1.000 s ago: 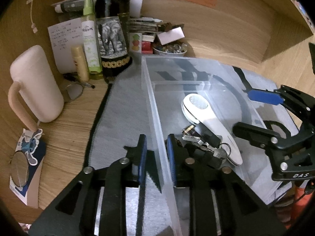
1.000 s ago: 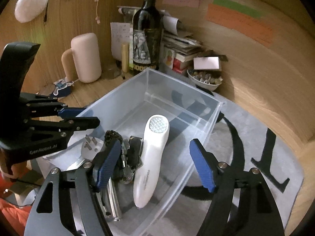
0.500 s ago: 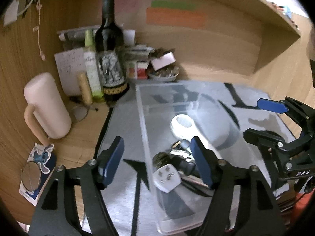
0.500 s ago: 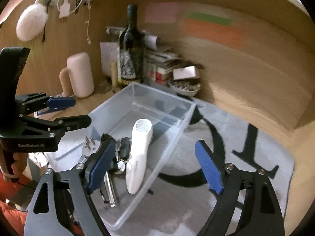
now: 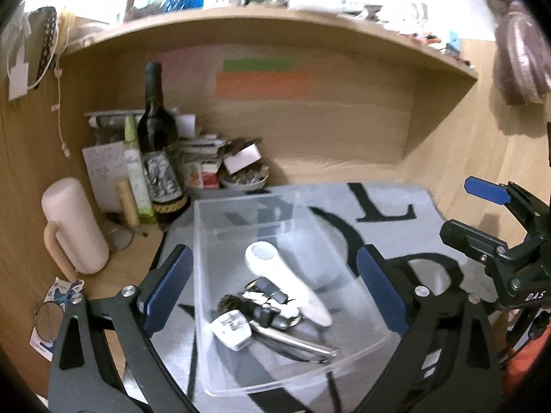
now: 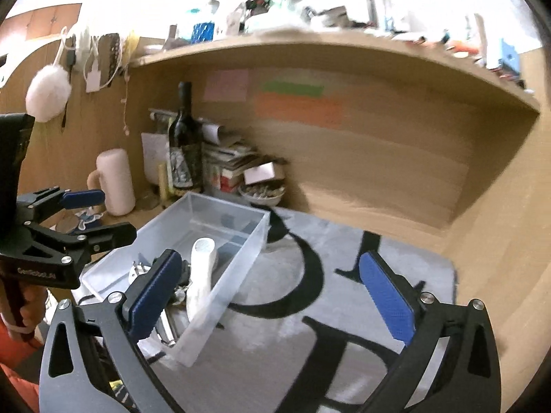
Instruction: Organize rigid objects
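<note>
A clear plastic bin [image 5: 206, 268] [image 6: 248, 258] sits on a grey mat with black letters [image 5: 396, 203] [image 6: 344, 261]. Inside lie a white handheld device [image 5: 289, 278] [image 6: 201, 275], a white plug adapter [image 5: 231, 329], keys and a metal tool [image 5: 292, 339]. My left gripper [image 5: 272, 289] is open and empty, held above and in front of the bin; it also shows in the right wrist view [image 6: 100, 213]. My right gripper [image 6: 272, 299] is open and empty over the mat right of the bin; it also shows in the left wrist view [image 5: 482, 210].
A dark wine bottle [image 5: 160, 151] [image 6: 184, 144], a pink mug [image 5: 74, 227] [image 6: 115, 180], tubes, stacked books [image 6: 230, 165] and a small bowl [image 5: 244, 180] [image 6: 263, 192] crowd the back left corner. A wooden shelf [image 5: 275, 20] overhangs the desk.
My left gripper let go of the bin's wall, opened wide and pulled back and up. My right gripper also drew back and up, staying open. The bin stayed on the mat.
</note>
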`<state>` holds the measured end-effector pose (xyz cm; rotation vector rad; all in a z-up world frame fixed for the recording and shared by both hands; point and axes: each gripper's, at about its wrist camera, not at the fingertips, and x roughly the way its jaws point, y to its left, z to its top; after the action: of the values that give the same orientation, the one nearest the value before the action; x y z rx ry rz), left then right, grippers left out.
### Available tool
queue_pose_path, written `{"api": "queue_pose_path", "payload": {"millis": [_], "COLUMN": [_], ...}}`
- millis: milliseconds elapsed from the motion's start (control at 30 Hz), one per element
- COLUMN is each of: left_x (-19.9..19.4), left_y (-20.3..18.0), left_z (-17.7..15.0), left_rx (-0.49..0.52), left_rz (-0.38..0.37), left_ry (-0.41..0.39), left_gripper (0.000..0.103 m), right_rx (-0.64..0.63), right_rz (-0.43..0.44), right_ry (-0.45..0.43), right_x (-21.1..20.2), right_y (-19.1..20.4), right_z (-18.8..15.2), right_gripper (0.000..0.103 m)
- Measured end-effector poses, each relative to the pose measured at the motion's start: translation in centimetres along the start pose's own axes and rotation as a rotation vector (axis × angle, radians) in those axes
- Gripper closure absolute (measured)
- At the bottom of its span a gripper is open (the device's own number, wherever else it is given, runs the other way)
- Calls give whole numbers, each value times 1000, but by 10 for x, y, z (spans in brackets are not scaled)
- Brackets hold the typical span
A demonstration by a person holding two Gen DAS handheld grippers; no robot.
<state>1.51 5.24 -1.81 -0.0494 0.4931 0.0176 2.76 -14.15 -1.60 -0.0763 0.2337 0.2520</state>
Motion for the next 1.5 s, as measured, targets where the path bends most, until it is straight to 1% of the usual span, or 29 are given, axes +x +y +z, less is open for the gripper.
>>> {"api": "queue_pose_path", "payload": {"millis": [100,267,400,533,733,1500], "left_x": [-9,-23,-29,-33,-35,-40], "left_y": [-8,-20,-25,-29,-29,-34], "left_z": [2,5,5,6,6,7], "left_rx": [1,11,17,20,21,36], "left_rz": [-15,-34,-47,-51,-48,-50], "left_ry": [-36,-86,-108,-120,-128,-136], "left_gripper": [3,2,1,1,1,1], "right_rx": [10,18,24,22,18,18], "right_rz": [-23,-49,-66,-70,-73,-72], "right_ry": [-37,-92,-129,-147,-160,-157], "right_x": [-15,-37,-51,-58,-62,-62], "right_y": [-4,-8,-9,-9,-8,-6], "right_z": [-1,-1,-1,-1,-1,-2], "right_gripper": [0,0,0,0,0,0]}}
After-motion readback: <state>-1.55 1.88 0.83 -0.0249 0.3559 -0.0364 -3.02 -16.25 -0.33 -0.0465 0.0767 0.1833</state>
